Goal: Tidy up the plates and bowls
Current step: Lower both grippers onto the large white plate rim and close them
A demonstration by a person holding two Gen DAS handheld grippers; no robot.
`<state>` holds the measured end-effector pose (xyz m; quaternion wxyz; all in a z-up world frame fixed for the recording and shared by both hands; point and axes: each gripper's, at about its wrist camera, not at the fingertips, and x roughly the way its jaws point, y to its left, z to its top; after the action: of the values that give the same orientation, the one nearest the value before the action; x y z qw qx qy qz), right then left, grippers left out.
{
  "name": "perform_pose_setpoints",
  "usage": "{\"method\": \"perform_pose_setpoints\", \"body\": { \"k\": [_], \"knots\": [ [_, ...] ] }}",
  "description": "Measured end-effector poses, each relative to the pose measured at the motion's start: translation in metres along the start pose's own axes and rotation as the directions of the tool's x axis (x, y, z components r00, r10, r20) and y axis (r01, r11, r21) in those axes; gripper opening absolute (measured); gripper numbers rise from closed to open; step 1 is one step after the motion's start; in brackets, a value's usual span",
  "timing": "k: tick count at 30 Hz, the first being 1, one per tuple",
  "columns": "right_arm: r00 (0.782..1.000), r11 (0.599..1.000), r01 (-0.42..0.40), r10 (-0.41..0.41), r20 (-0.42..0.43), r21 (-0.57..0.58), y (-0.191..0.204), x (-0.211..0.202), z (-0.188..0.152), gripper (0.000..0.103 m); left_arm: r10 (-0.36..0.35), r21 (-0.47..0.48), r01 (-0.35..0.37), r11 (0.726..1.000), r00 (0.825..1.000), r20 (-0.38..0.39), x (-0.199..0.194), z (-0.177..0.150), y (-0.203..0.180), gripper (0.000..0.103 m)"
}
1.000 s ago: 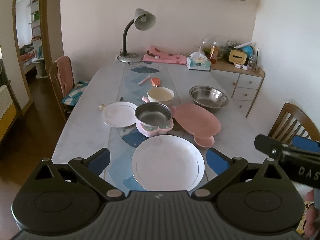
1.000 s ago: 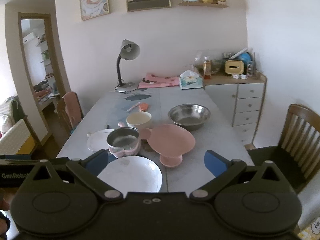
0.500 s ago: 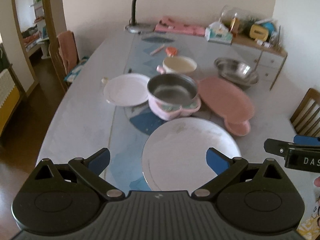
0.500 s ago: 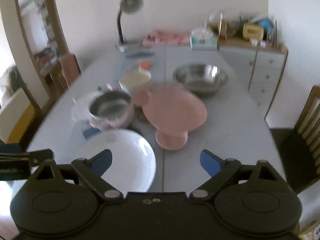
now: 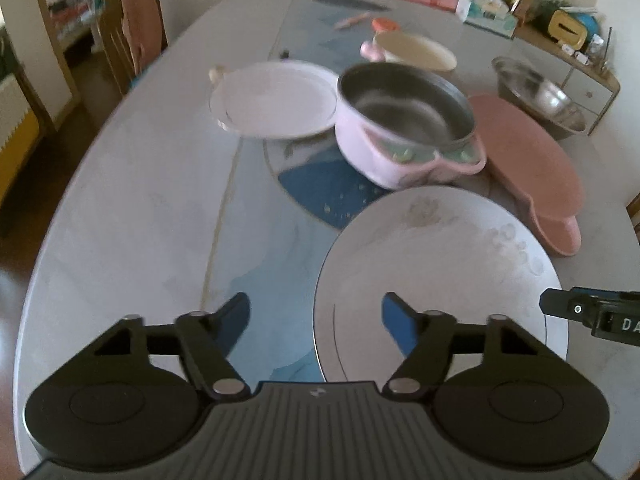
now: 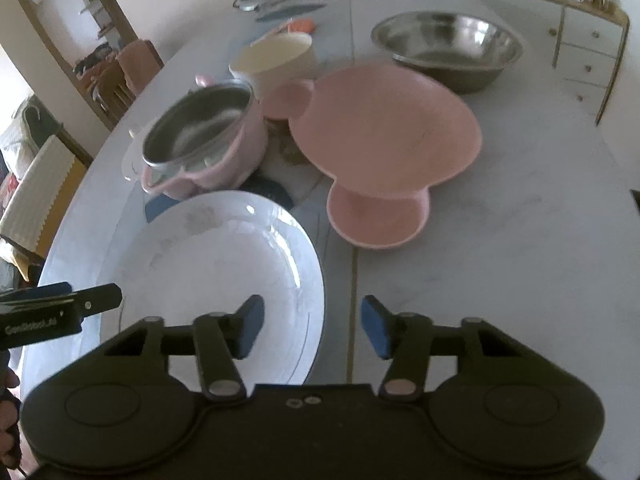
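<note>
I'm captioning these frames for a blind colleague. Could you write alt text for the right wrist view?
The right gripper, jaws closing with nothing between them, straddles the right rim of a large white plate on a pale table. Beyond stand a pink footed dish, a pink steel-lined bowl, a cream bowl and a steel bowl.

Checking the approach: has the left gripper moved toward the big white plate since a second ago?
Yes. The left gripper has dropped closer to the large white plate; the lamp has left its view. Jaws closing, pads astride the plate's left rim, not yet pressing.
</note>
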<state>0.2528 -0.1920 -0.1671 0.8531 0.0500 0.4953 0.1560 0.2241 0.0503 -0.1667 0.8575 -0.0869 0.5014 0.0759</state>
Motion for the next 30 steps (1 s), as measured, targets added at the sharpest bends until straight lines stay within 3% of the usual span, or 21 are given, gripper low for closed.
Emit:
{"method": "perform_pose_setpoints", "body": {
  "k": [2, 6, 11, 19, 23, 30],
  "knots": [
    [1.000, 1.000, -0.003, 0.003, -0.019, 0.017, -0.004, 0.007, 0.002, 0.037, -0.015, -0.018, 0.015, 1.000, 1.000, -0.019, 0.003, 0.000, 0.002, 0.069],
    [0.998, 0.997, -0.033, 0.037, -0.051, 0.071, -0.013, 0.014, 0.003, 0.028, -0.060, -0.047, 0.058, 0.997, 0.997, -0.045, 0.009, 0.003, 0.003, 0.058],
    [0.995, 0.994, -0.058, 0.065, -0.071, 0.094, -0.016, 0.018, 0.002, 0.015, -0.069, -0.066, 0.064, 0.996, 0.994, -0.080, 0.019, 0.005, 0.003, 0.034],
    [0.995, 0.990, -0.069, 0.078, -0.065, 0.124, -0.019, 0.021, 0.002, 0.013, -0.094, -0.107, 0.084, 0.991, 0.991, -0.097, 0.023, 0.004, 0.008, 0.019],
    [0.996, 0.990, -0.062, 0.071, -0.063, 0.129, -0.019, 0.018, -0.001, 0.012, -0.054, -0.078, 0.049, 0.996, 0.996, -0.068, 0.014, 0.003, 0.005, 0.011],
    [0.997, 0.990, -0.075, 0.078, -0.027, 0.121, -0.025, -0.002, -0.018, 0.009, -0.091, -0.043, 0.087, 0.995, 0.993, -0.081, 0.007, -0.011, -0.004, 0.010]
  ]
}}
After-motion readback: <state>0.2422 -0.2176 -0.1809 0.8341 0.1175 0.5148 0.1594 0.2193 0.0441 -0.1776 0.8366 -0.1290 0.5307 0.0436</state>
